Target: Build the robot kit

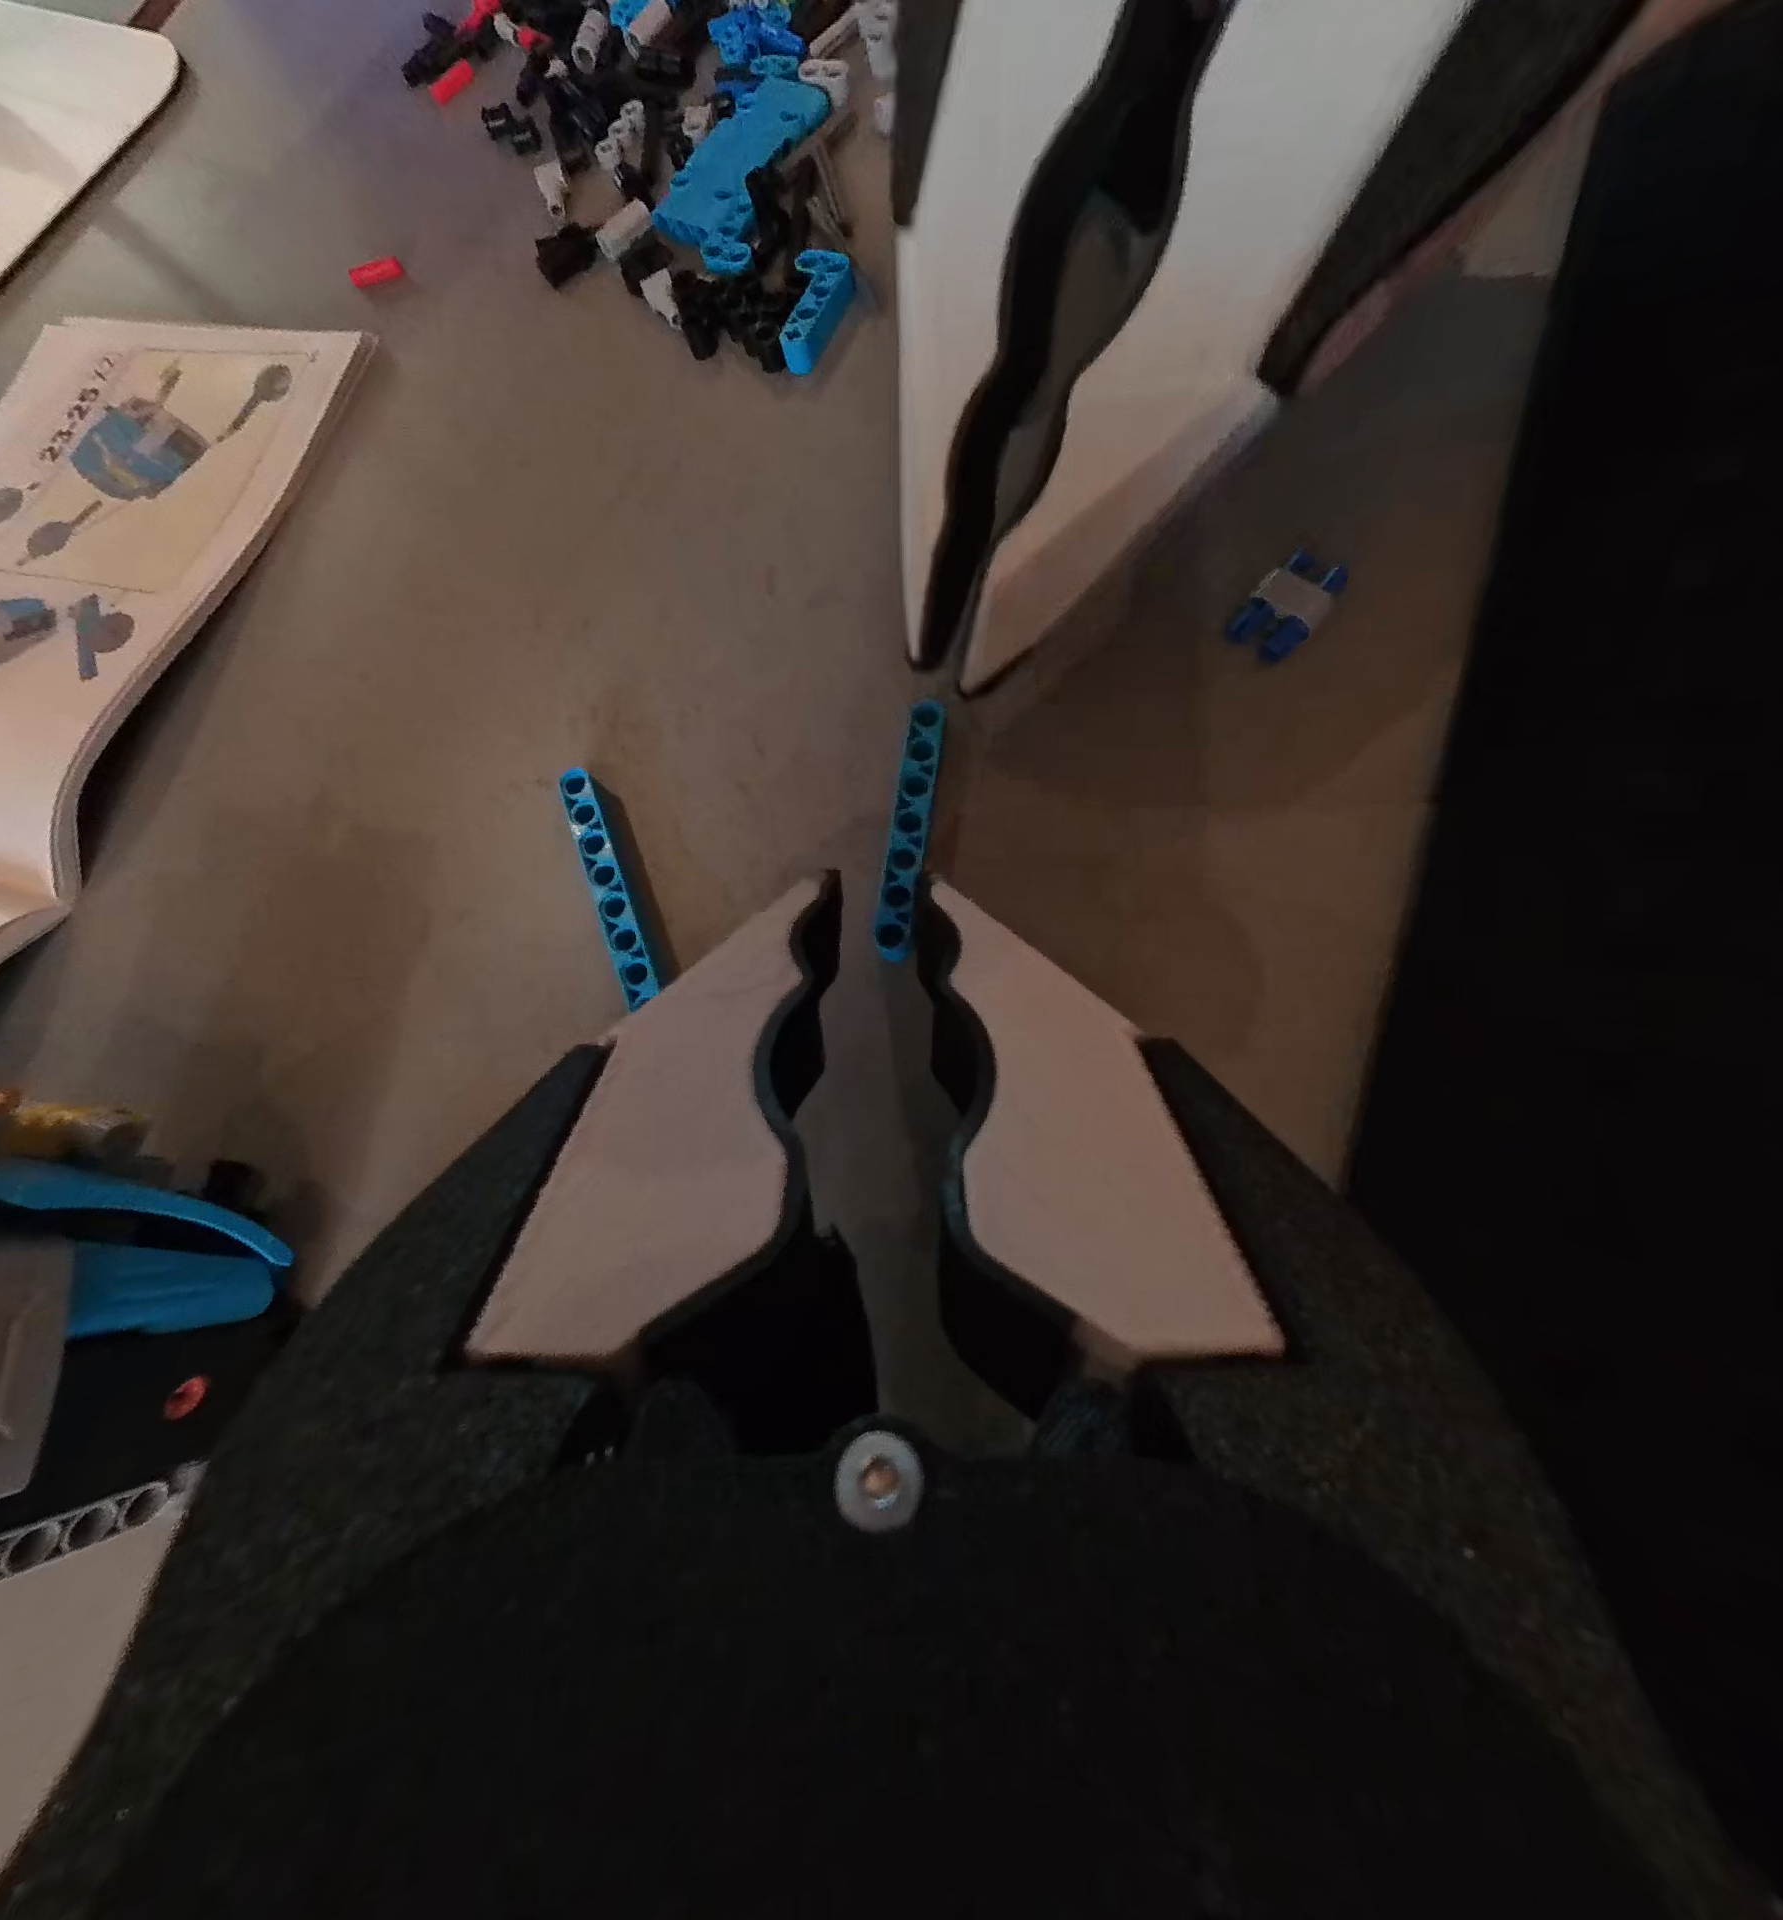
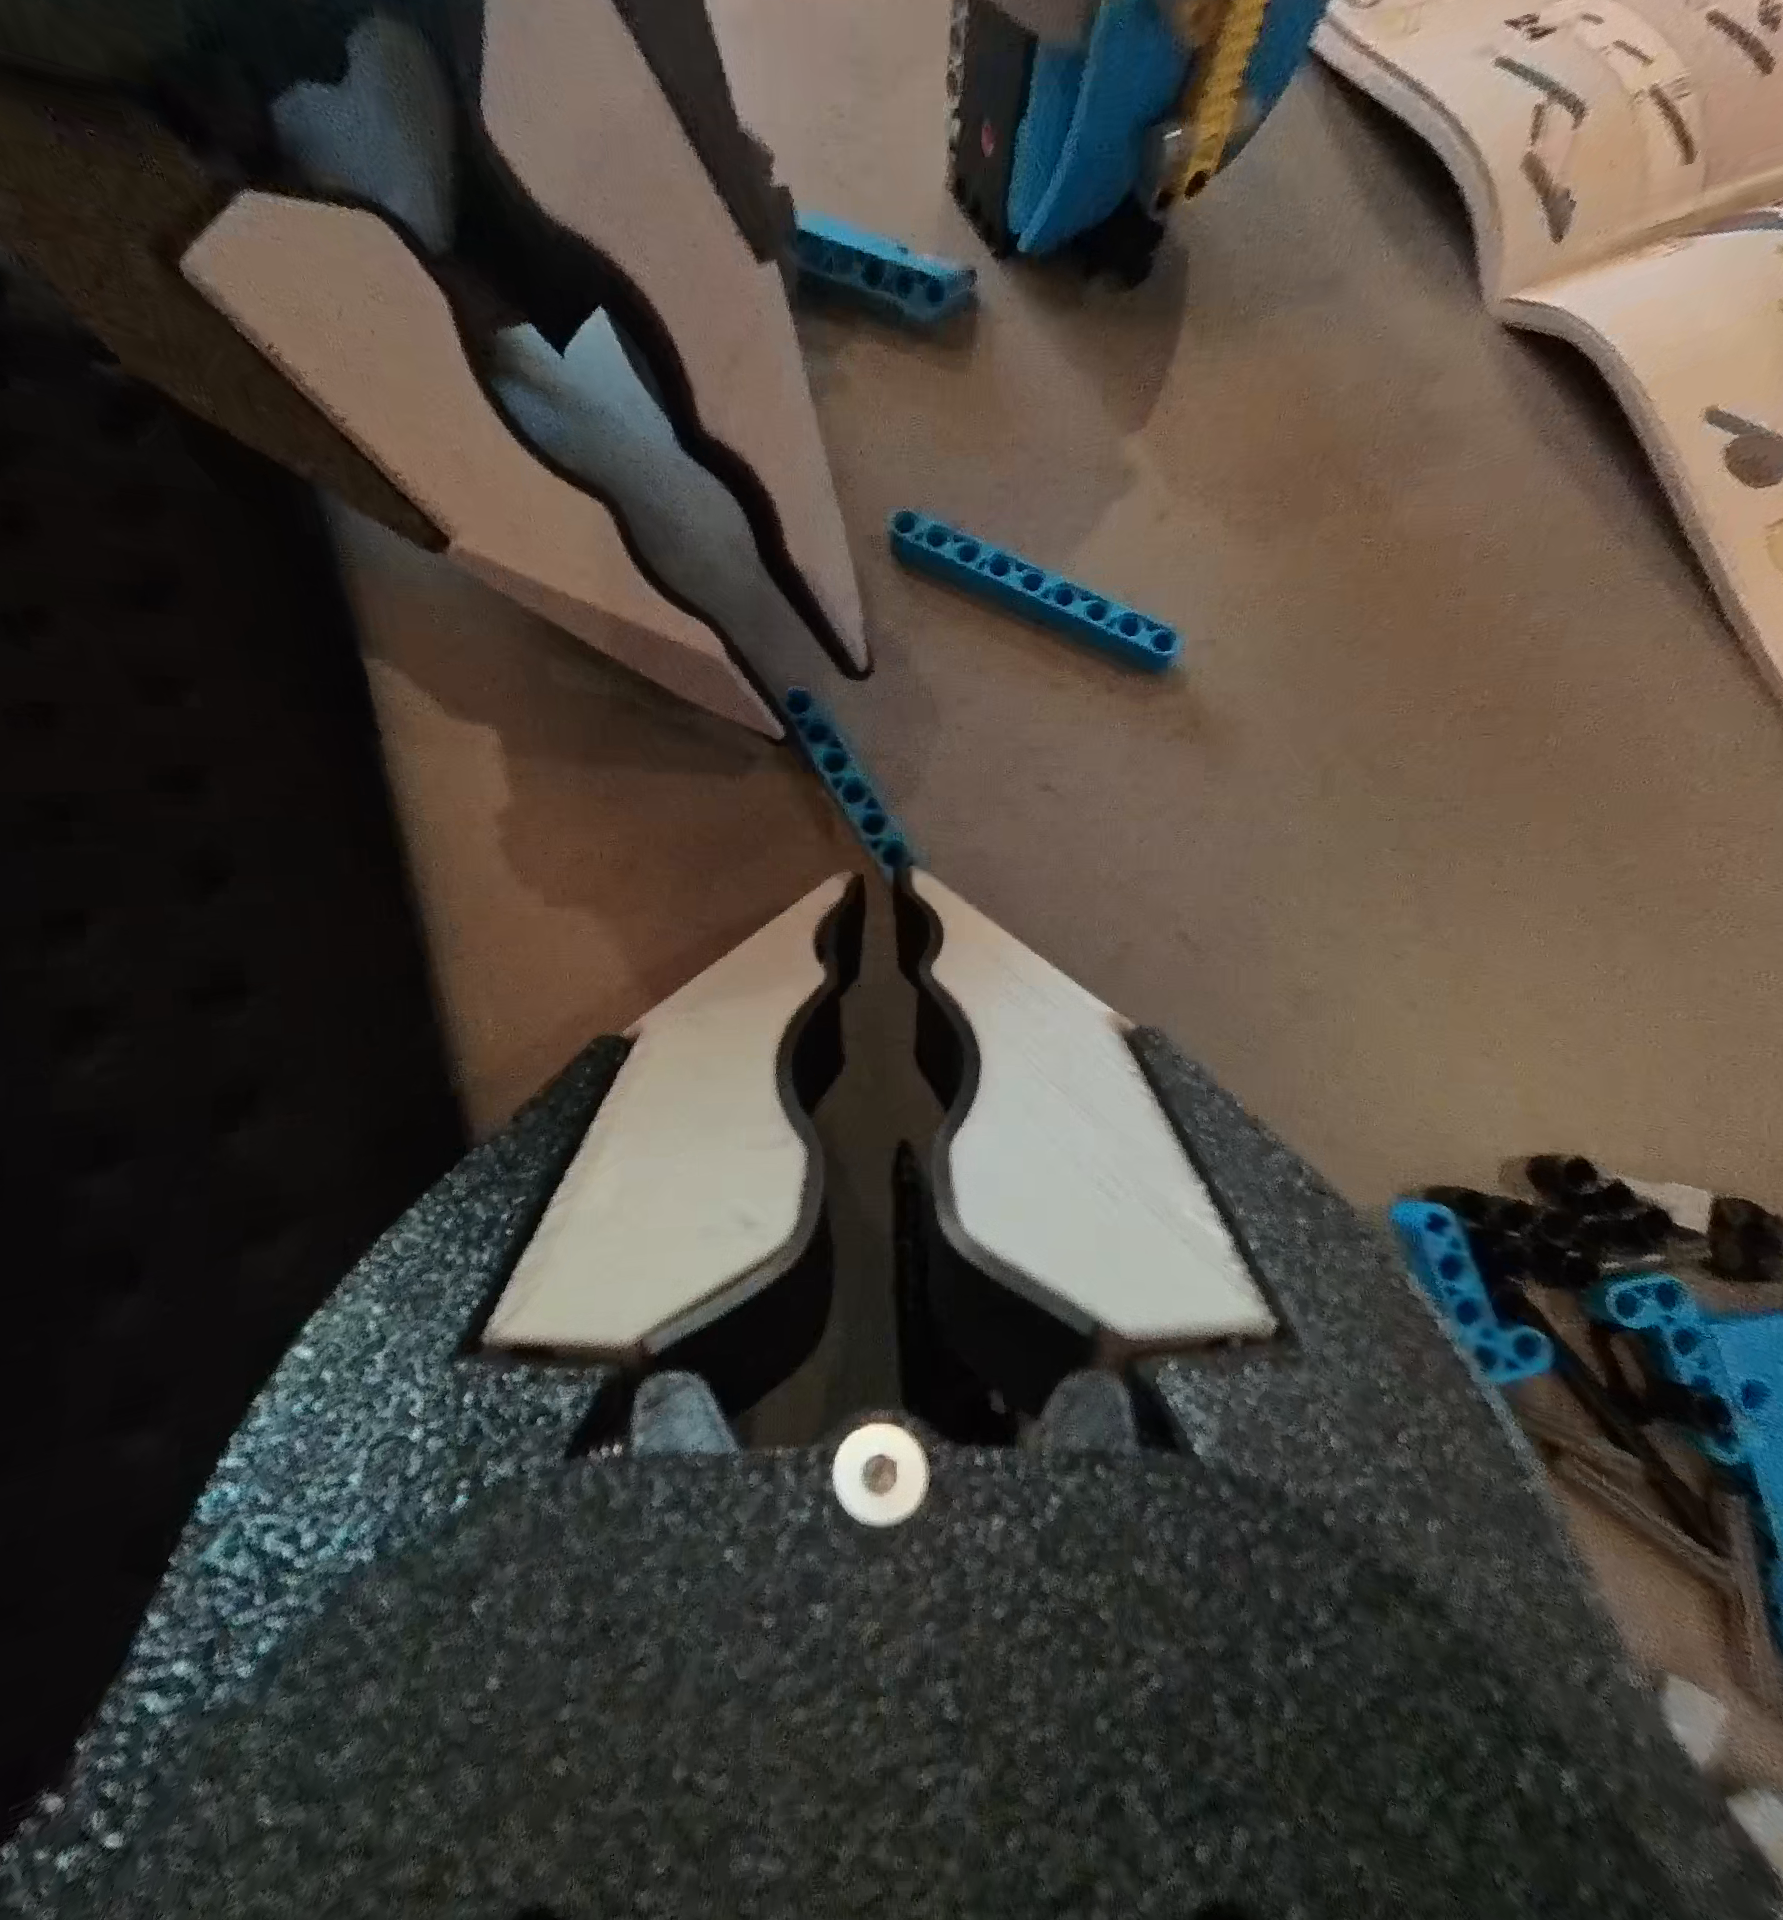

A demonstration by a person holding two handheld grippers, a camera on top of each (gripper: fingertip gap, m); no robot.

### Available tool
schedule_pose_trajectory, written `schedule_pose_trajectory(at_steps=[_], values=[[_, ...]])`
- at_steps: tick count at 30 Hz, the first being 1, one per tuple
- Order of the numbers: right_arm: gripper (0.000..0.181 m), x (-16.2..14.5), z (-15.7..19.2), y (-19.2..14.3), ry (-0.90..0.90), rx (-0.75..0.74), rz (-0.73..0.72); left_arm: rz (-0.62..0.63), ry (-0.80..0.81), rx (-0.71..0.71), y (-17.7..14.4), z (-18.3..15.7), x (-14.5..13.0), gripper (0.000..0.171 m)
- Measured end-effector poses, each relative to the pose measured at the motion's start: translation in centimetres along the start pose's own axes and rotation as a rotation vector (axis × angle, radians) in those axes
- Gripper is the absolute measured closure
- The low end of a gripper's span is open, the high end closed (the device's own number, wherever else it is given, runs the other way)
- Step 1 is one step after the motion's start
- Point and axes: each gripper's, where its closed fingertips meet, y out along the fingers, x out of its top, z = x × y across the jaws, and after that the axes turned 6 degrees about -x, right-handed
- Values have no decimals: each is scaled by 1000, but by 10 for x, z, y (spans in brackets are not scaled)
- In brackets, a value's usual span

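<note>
- Blue holed beam [image 1: 908, 827] sits on the tan table [image 1: 513, 582], strung between both grippers.
- left gripper [image 1: 876, 883]: tips parted, straddling one end, can't tell if it's gripping.
- right gripper [image 2: 879, 881]: nearly pinched, other end at its tips, grip unclear.
- Second blue beam [image 1: 608, 886] lies just beside it.

Each claw [image 1: 876, 883] [image 2: 879, 878]: speckled black body, 2 pale wavy-edged fingers [image 1: 700, 1122], 1 silver screw [image 1: 874, 1477].
</note>
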Motion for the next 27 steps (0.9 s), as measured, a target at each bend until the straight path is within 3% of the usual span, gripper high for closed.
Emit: schedule_pose_trajectory(at_steps=[3, 7, 9, 13, 19, 21, 24, 27], values=[[170, 1, -10, -2, 36, 74, 0, 28, -71, -54, 4, -1, -3, 161], [166, 0, -10, 0, 120, 352, 51, 38, -119, -131, 7, -6, -7, 163], [163, 0, -10, 3, 99, 400, 69, 51, -39, -112, 7, -6, -9, 164], [163, 0, -4, 13, -14, 374, 84, 78, 281, 27, 6, -5, -7, 164], [170, -5, 8, 13, -1, 424, 102, 102, 492, 127, 5, -5, -6, 164], [170, -3, 7, 14, -104, 346, 79, 91, 438, 123, 5, -5, -6, 163], [170, -4, 7, 15, -300, 193, 75, -2, 217, 36, -2, -7, -1, 155], [170, -2, 12, 16, -378, 115, 62, -58, 75, -29, -5, -5, 4, 160]])
